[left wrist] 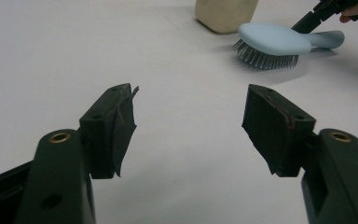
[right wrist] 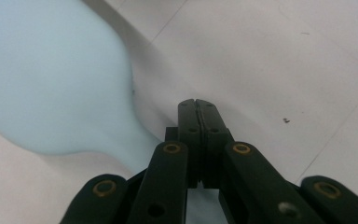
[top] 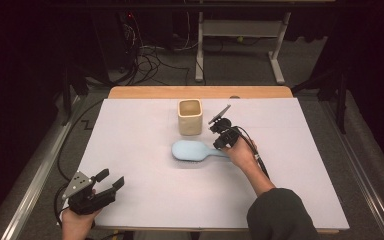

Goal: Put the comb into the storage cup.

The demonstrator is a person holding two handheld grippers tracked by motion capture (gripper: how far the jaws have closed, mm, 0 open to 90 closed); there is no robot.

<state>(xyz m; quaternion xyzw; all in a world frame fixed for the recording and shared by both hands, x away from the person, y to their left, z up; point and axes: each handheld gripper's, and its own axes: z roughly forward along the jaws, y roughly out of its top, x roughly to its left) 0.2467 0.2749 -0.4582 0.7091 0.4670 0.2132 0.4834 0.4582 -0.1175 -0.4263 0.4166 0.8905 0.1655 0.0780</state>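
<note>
A pale blue hairbrush (top: 196, 150) lies bristles down near the middle of the white worktop (top: 145, 200), its handle pointing toward 3 o'clock. Just past it, at 12 o'clock, stands a cream square cup (top: 189, 116). The right hand-held gripper (top: 222, 141) sits over the brush handle at the brush's 3 o'clock end, its jaws pressed together above the handle. The left hand-held gripper (top: 111, 180) rests at the worktop's 7 o'clock corner, jaws apart with nothing between them.
</note>
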